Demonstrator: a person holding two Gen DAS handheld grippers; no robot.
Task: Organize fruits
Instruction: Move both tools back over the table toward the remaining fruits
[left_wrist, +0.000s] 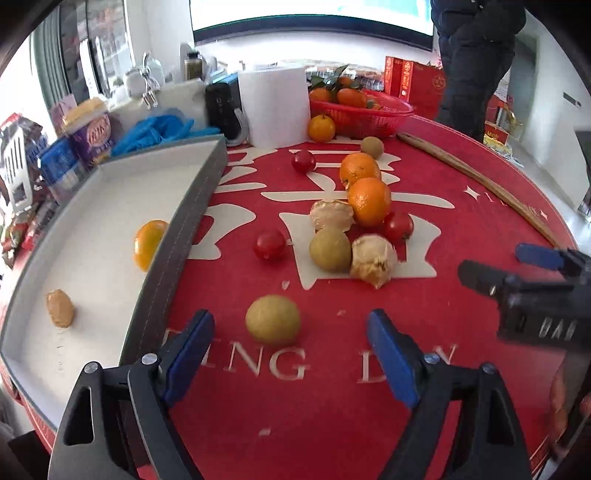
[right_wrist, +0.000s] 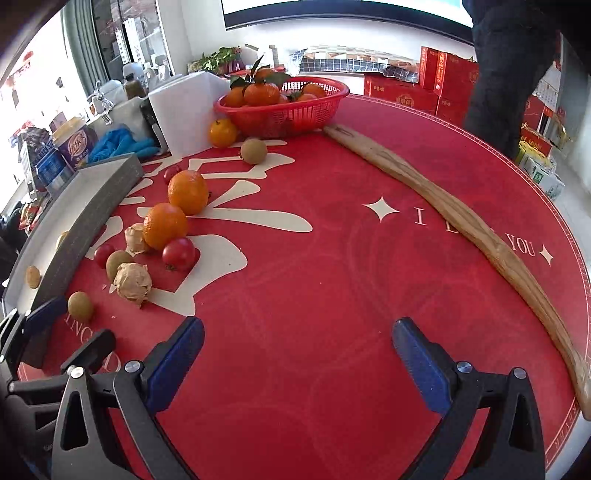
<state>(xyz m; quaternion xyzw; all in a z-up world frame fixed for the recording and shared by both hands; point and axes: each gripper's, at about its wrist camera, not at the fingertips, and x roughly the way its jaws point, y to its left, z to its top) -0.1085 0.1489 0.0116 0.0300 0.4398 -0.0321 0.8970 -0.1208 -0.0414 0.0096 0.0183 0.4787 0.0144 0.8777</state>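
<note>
Right of tray (left_wrist: 192, 206): left gripper (left_wrist: 291, 354) spread, bracketing kiwi (left_wrist: 272, 319), likely for pickup; right gripper (right_wrist: 299, 354) spread, empty.

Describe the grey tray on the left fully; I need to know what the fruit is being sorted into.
The grey tray is a shallow rectangular box with straight grey walls, stitched along the outer side, and a plain white floor. It looks like stiff covered board. It rests flat on the red table mat at its left edge, its long wall running away from the camera. Inside lie two pieces, well apart: an orange fruit against the right wall and a small tan piece nearer the camera. Neither tool touches it.
</note>
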